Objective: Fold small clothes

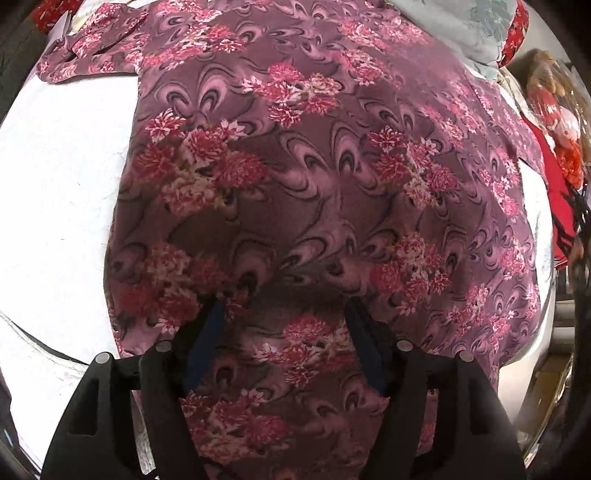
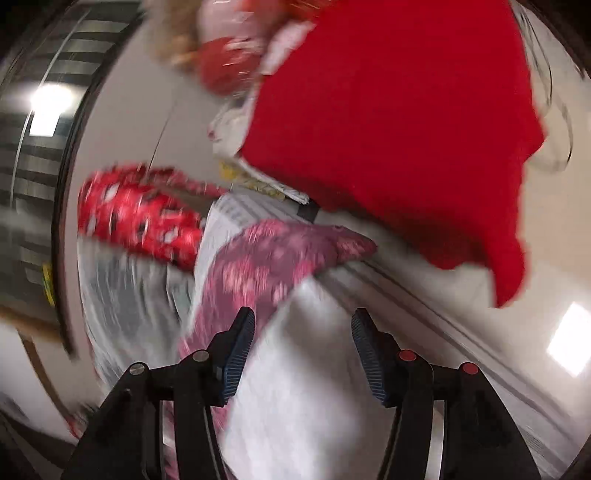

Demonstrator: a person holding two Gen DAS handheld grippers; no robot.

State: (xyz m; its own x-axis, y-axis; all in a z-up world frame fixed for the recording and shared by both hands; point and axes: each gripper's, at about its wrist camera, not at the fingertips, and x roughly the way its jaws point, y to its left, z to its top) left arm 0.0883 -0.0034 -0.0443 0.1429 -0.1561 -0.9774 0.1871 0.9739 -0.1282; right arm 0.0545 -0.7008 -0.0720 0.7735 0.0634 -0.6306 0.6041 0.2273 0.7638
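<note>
floral shirt (image 1: 295,166): one | left tool (image 1: 284,299): jaws apart over it | right tool (image 2: 303,317): jaws apart, empty

White tabletop (image 1: 55,192), round-edged. Lying spread across the middle: a purple floral garment (image 1: 314,177), one sleeve reaching toward the far left edge. Beyond it, at the far edge, a pale blue-grey cloth (image 1: 476,26). By the right edge, a plain red cloth (image 2: 388,110) and a red patterned cloth (image 2: 140,218), blurred in the right wrist view. Beneath the red cloth's corner, some printed paper (image 2: 266,184), too smeared to make out.
</note>
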